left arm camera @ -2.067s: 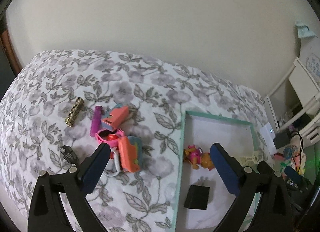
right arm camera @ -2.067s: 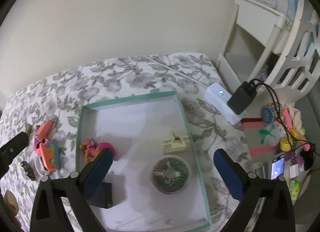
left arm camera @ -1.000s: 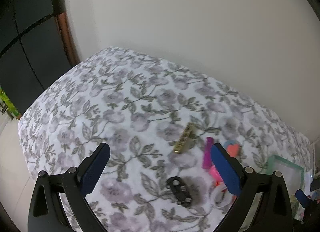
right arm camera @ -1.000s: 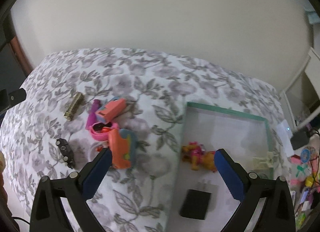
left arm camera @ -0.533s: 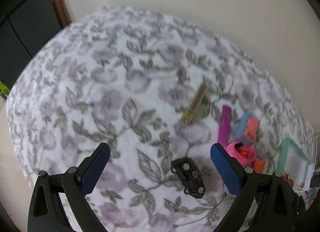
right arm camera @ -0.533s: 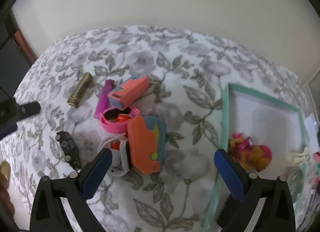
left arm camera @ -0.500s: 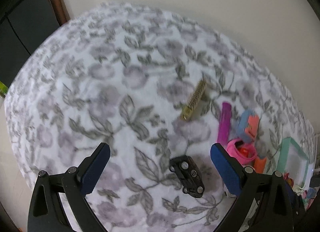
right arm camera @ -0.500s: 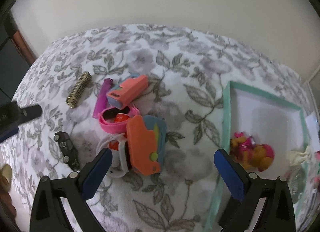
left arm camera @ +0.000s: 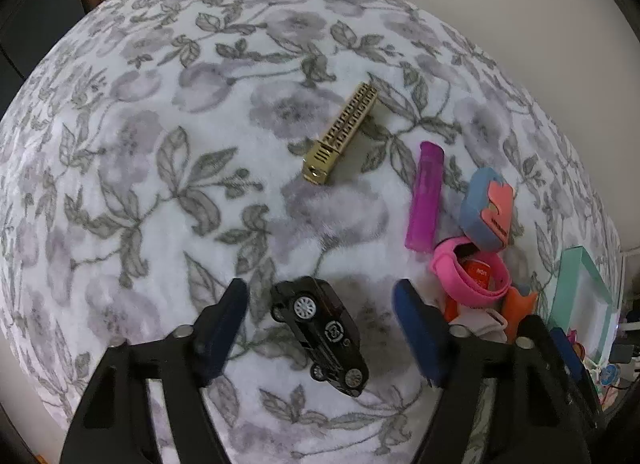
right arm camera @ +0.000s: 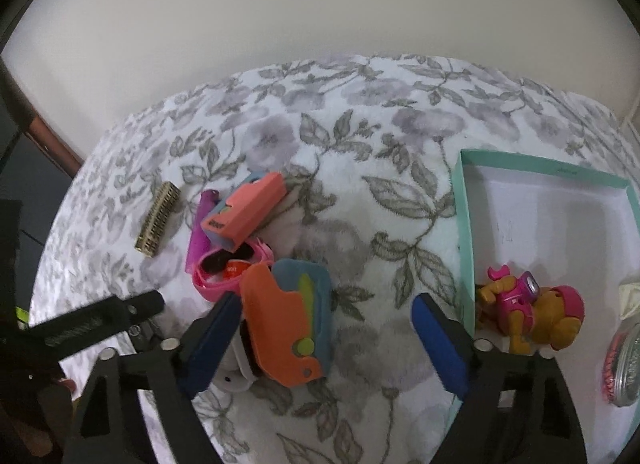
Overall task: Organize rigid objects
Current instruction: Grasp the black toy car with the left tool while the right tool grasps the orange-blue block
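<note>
A black toy car (left arm camera: 320,338) is lying on its side on the floral blanket (left arm camera: 160,167), its wheels facing the camera, and is sitting between the two blue pads of the left gripper (left arm camera: 322,330). The jaws are standing wide apart around the car without touching it, and the gripper is holding nothing. Beyond the car a gold comb-like bar (left arm camera: 340,133) is resting on the blanket, well apart from the pads. To its right a purple tube (left arm camera: 425,195), a blue-and-coral box (left arm camera: 486,207) and a pink wristband (left arm camera: 470,274) are clustering together.

In the right wrist view, the right gripper (right arm camera: 326,334) is also spreading wide and is gripping nothing; an orange-and-blue toy (right arm camera: 290,318) is lying between its pads, just beside the left-hand pad. The wristband (right arm camera: 224,268), the box (right arm camera: 244,211), the tube (right arm camera: 200,229) and the gold bar (right arm camera: 158,219) are lying farther out on the blanket (right arm camera: 360,135). At the right a teal-rimmed white tray (right arm camera: 466,223) is holding a pink-and-yellow figurine (right arm camera: 528,310) near its left wall, and a round metallic object (right arm camera: 624,364) is showing at the frame edge.
</note>
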Action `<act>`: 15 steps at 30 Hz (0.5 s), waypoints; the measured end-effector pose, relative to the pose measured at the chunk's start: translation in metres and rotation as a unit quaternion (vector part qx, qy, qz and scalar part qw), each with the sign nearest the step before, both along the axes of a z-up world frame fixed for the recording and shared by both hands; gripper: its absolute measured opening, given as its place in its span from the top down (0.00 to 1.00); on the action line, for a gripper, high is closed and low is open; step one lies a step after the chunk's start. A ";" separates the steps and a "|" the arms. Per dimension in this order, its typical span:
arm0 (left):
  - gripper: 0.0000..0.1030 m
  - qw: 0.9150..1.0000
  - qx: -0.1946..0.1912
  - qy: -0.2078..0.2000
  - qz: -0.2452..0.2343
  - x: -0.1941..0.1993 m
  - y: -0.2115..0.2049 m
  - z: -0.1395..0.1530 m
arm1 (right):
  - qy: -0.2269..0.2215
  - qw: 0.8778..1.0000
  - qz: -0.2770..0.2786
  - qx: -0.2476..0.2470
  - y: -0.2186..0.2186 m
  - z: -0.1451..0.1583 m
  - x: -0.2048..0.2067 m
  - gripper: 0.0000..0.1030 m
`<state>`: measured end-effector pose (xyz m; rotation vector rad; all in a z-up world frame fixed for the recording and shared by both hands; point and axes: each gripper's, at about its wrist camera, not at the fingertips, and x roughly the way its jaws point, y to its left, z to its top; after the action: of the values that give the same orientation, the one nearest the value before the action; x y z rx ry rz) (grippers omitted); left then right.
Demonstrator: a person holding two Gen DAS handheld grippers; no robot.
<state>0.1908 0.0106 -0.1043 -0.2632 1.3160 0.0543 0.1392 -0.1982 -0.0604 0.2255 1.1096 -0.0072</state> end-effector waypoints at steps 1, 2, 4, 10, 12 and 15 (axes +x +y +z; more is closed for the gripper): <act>0.28 1.000 0.000 0.001 -0.001 0.001 0.000 0.000 | -0.001 1.000 -0.003 0.005 -0.002 0.000 0.000 0.20; 0.29 1.000 -0.001 0.003 -0.001 0.001 0.000 -0.001 | 0.000 1.000 -0.004 0.011 -0.003 -0.001 0.000 0.21; 0.29 1.000 -0.013 0.005 0.001 0.001 0.001 -0.002 | 0.004 1.000 -0.004 0.029 -0.004 -0.004 0.001 0.22; 0.31 1.000 -0.028 0.009 0.002 0.002 -0.001 -0.004 | 0.011 0.999 0.008 0.051 0.001 -0.013 0.003 0.29; 0.39 1.000 -0.029 0.010 0.004 0.002 -0.001 -0.005 | 0.012 0.998 0.007 0.060 0.001 -0.015 0.003 0.31; 0.40 0.999 -0.030 0.012 0.007 0.002 -0.001 -0.005 | 0.014 0.996 0.003 0.084 -0.003 -0.019 0.003 0.34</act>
<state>0.1928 0.0099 -0.1088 -0.3223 1.3405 0.0296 0.1419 -0.2013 -0.0790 0.3737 1.1389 0.0879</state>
